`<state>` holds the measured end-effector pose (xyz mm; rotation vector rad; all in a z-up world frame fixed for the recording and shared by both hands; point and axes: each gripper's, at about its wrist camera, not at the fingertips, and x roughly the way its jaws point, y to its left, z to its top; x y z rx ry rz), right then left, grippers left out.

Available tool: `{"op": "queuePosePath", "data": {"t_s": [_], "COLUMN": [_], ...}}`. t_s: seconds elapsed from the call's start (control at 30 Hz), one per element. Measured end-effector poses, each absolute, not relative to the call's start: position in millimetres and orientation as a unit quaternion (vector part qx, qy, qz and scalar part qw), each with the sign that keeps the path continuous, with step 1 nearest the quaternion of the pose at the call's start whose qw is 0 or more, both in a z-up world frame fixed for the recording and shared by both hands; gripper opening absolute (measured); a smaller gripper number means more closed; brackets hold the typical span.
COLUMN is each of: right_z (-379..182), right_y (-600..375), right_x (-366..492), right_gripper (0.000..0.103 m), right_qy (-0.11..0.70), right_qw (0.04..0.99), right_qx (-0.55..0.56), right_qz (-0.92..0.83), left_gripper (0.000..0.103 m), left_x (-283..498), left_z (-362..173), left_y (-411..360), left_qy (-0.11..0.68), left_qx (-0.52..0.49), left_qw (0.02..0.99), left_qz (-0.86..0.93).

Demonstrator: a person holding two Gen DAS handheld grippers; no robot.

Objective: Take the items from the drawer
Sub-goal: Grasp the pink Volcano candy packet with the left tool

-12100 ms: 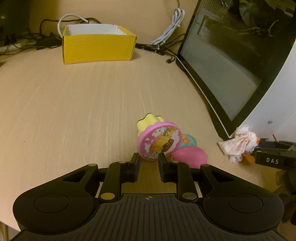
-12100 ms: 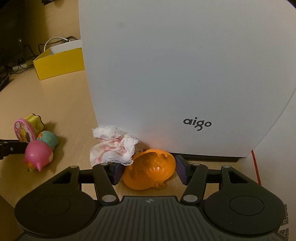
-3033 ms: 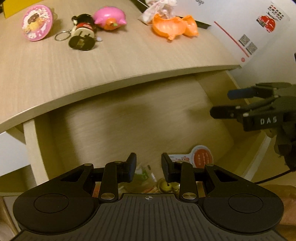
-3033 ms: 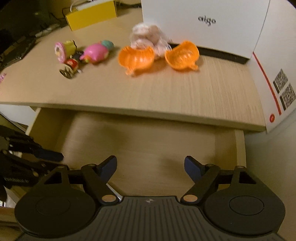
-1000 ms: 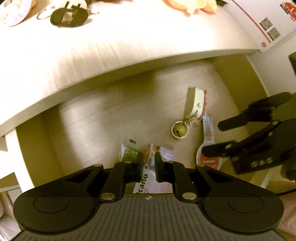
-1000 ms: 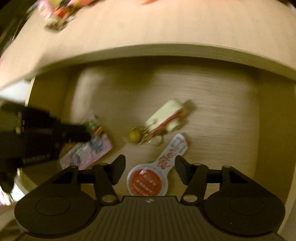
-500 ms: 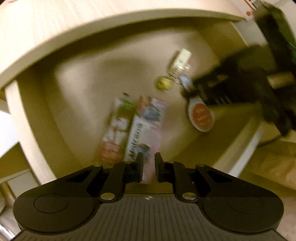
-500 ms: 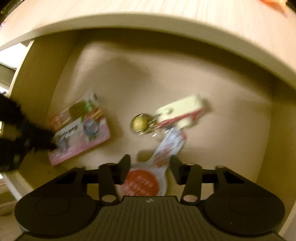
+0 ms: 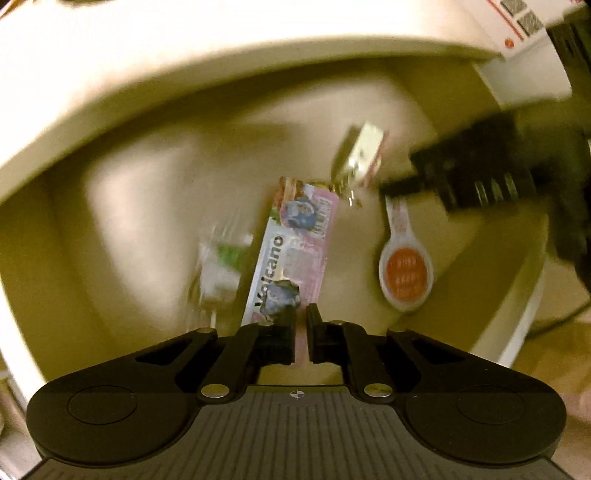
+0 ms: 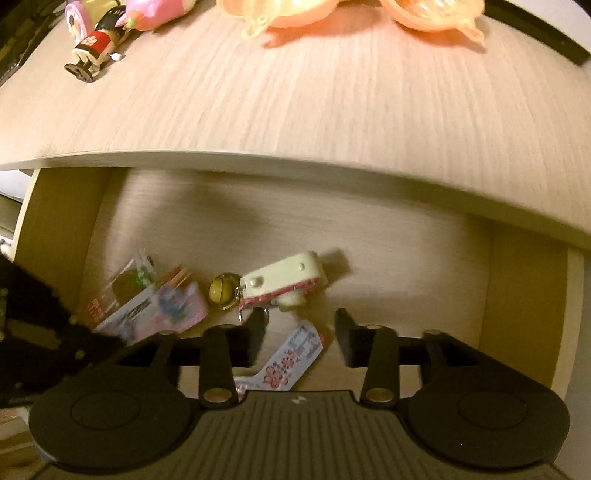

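Note:
The open drawer (image 10: 524, 295) holds a pink "Volcano" packet (image 9: 295, 243), a green packet (image 9: 221, 266), a cream camera-shaped keychain (image 10: 284, 284) with a yellow bell (image 10: 221, 291), and a paddle-shaped orange-and-white tag (image 9: 404, 273). My left gripper (image 9: 301, 321) points down into the drawer, shut on the near end of the pink packet. My right gripper (image 10: 299, 332) hovers over the tag (image 10: 291, 358), whose handle lies between the fingers untouched. Its jaws are opening. In the left wrist view the right gripper (image 9: 461, 177) is a dark blur.
The desk top (image 10: 295, 92) overhangs the back of the drawer. On it lie two orange shell halves (image 10: 295, 14), a pink pig toy (image 10: 159, 11) and a small figure keychain (image 10: 96, 48). A white box with QR codes (image 9: 517, 22) stands at the right.
My left gripper has sunk onto the near end of the pink packet. The right gripper's jaws have spread wider over the tag, and its view has swung up to show the desk top.

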<state>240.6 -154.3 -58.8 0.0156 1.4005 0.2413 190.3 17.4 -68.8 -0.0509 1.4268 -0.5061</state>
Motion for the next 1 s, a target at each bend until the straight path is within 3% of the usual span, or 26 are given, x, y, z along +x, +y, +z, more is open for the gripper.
{"op": "queuePosePath", "data": {"t_s": [0.13,0.2,0.47,0.7,1.0], "right_z": [-57,-58,-54,-40,-41], "right_y": [-158,-153,-151,-166,-175], "right_x": [222,215,187,175,177], "right_gripper": [0.058,0.058,0.059,0.059,0.059], "right_qy": [0.661,0.661,0.589,0.556,0.557], "right_qw": [0.739,0.739,0.798,0.825,0.828], "right_qx": [0.02,0.002,-0.087,-0.077,-0.024], "right_qz": [0.127,0.126,0.088,0.064,0.055], "left_gripper": [0.01,0.016,0.016,0.017,0.018], "left_x": [196,188,158,174,175], "left_z": [-66,-54,-21,-53,-56], "left_y": [8,10,12,-25,-29], "left_qy": [0.62,0.597,0.499,0.527,0.532], "left_qx": [-0.024,-0.01,0.068,0.131,0.09], "left_qw": [0.751,0.769,0.835,0.818,0.813], "left_qz": [-0.225,-0.23,-0.221,-0.191,-0.218]}}
